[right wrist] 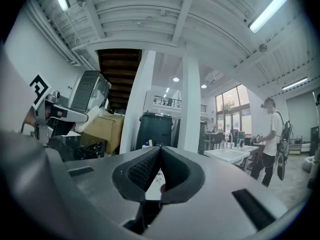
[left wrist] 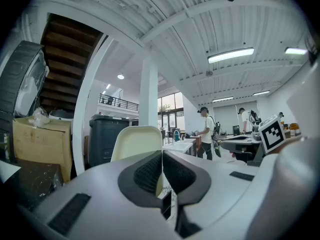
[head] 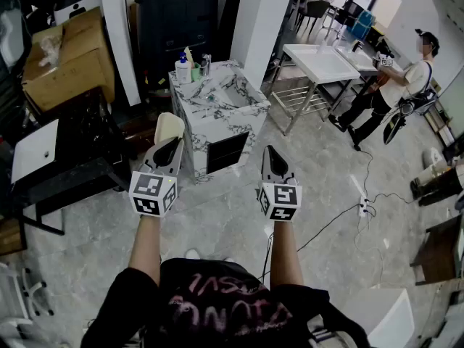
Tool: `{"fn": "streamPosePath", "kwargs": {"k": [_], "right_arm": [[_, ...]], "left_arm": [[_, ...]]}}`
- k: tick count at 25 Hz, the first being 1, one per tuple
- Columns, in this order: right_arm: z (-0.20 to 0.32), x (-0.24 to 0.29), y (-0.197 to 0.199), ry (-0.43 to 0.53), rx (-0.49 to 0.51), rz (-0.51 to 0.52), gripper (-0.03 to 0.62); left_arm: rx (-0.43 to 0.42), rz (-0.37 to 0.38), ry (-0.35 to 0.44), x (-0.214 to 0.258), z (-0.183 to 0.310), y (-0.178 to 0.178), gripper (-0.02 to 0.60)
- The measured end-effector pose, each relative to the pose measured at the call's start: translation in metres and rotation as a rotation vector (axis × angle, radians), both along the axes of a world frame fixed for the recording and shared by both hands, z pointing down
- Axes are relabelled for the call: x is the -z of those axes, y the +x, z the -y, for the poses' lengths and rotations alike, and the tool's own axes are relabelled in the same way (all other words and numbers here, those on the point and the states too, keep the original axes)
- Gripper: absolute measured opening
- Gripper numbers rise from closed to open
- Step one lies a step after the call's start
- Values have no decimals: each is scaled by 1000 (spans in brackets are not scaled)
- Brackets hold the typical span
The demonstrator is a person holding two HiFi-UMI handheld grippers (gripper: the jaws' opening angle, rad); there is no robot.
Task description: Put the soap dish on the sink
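A cream soap dish (head: 168, 127) stands on edge in my left gripper (head: 171, 148), which is shut on it. In the left gripper view the soap dish (left wrist: 136, 142) rises above the closed jaws. The marble sink cabinet (head: 217, 111) stands just ahead of both grippers, its basin facing up. My right gripper (head: 274, 159) is shut with nothing in it, held level with the left one, right of the cabinet's front. In the right gripper view its pads (right wrist: 145, 168) meet at the tip.
Soap bottles (head: 185, 69) stand at the cabinet's back left corner. A white metal table (head: 320, 64) is at right, a person (head: 391, 89) beyond it. A dark desk (head: 65, 158) and cardboard box (head: 65, 60) are at left. A power cable (head: 341, 220) runs across the floor.
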State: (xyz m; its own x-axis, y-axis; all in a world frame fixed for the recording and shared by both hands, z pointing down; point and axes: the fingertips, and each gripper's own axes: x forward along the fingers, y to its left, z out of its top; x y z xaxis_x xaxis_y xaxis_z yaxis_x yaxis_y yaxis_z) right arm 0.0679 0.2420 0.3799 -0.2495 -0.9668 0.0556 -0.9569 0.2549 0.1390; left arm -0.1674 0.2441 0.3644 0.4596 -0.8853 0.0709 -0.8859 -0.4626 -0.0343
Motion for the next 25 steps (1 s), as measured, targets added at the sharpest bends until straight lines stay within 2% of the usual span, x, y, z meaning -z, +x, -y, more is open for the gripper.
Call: {"fn": "streamPosePath", "kwargs": {"k": [10,25], "right_arm": [[1,-2,-4,0,3,-10,11],[1,-14,-43,-17,5,-22,12]], "left_arm": [[-1,26,11,-3,2,-3,20],[-49,28,-3,-19,-3,-31,20]]}}
